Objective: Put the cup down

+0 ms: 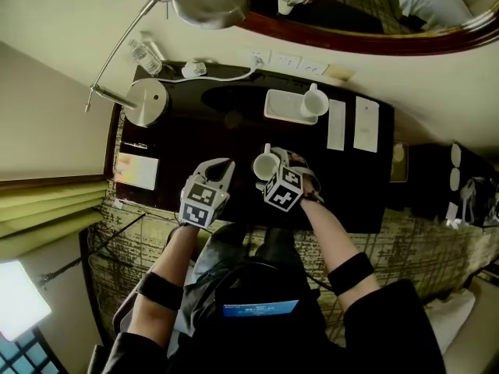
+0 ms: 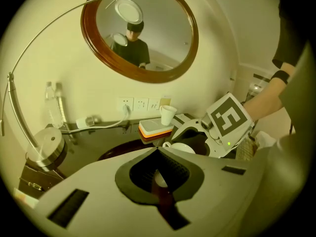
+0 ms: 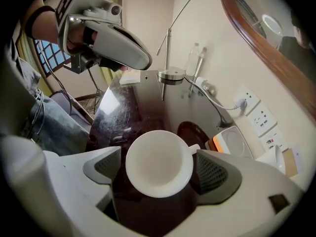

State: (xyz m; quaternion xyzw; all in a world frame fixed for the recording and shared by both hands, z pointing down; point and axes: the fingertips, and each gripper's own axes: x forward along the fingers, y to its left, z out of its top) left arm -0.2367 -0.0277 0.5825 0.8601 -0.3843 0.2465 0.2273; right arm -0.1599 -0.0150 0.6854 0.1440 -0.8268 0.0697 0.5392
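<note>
A white cup [image 3: 159,163] stands upright on the dark desk [image 1: 234,131], its handle toward the wall. My right gripper [image 3: 160,169] points steeply down with its jaws open on either side of the cup, the pads a little clear of its rim. In the head view the same cup [image 1: 265,164] sits just in front of the right gripper [image 1: 274,170]. To the cup's left my left gripper [image 1: 221,166] is shut and holds nothing. From the left gripper view, the cup [image 2: 181,147] shows low on the desk inside the right gripper [image 2: 197,132].
A second white cup [image 1: 315,100] stands on a white tray [image 1: 282,107] by the wall. Two paper cards [image 1: 336,125] lie right of it. A lamp base [image 1: 146,101], a water bottle [image 1: 144,55], a plug with a cable [image 1: 194,69] and a notepad [image 1: 136,171] occupy the left side.
</note>
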